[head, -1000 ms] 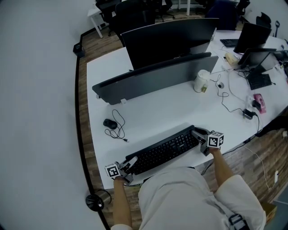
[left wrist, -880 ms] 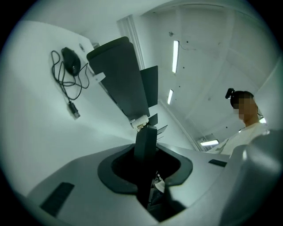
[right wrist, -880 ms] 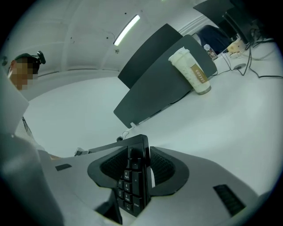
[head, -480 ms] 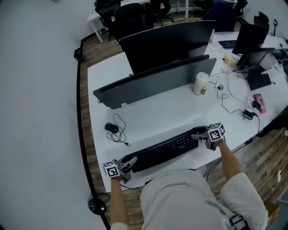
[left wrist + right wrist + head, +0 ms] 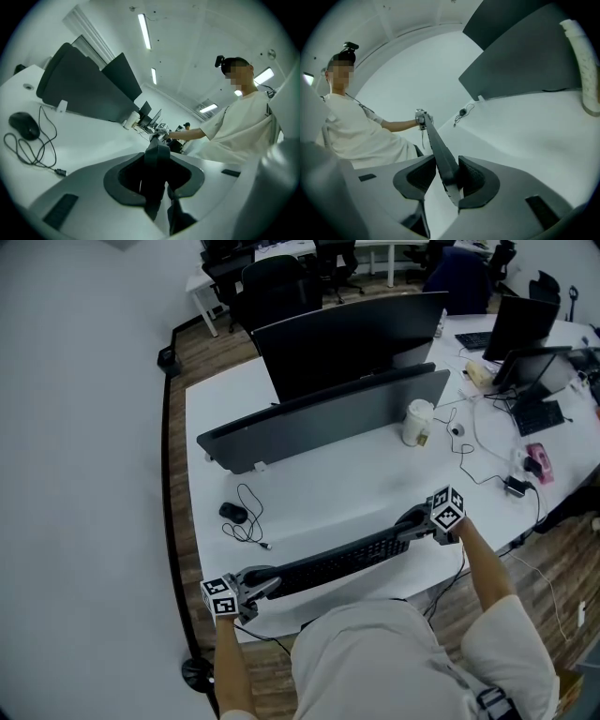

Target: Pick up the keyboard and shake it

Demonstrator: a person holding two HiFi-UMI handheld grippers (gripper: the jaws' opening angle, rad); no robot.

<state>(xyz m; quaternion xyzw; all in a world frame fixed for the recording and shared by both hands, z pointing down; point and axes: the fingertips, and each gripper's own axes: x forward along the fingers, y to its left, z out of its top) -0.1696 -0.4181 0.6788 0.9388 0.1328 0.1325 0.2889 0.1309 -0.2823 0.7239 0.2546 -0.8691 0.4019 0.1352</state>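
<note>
The black keyboard (image 5: 328, 562) hangs in the air over the front of the white desk (image 5: 309, 479), tipped so its keys face away from me. My left gripper (image 5: 261, 584) is shut on its left end, and the left gripper view shows the keyboard (image 5: 157, 154) running edge-on out of the left gripper (image 5: 157, 190). My right gripper (image 5: 413, 521) grips the right end. In the right gripper view the keyboard (image 5: 438, 150) lies between the pads of the right gripper (image 5: 449, 180), whose jaws are closing on it.
A black mouse (image 5: 231, 512) with a coiled cable lies at the desk's left. Behind stand a grey divider panel (image 5: 328, 413) and a dark monitor (image 5: 347, 329). A white cup (image 5: 416, 423), cables and a pink item (image 5: 536, 463) sit to the right.
The keyboard has come up off the desk and tilted onto its edge. Both grippers rose with it, the left one drifting left and the right one upward.
</note>
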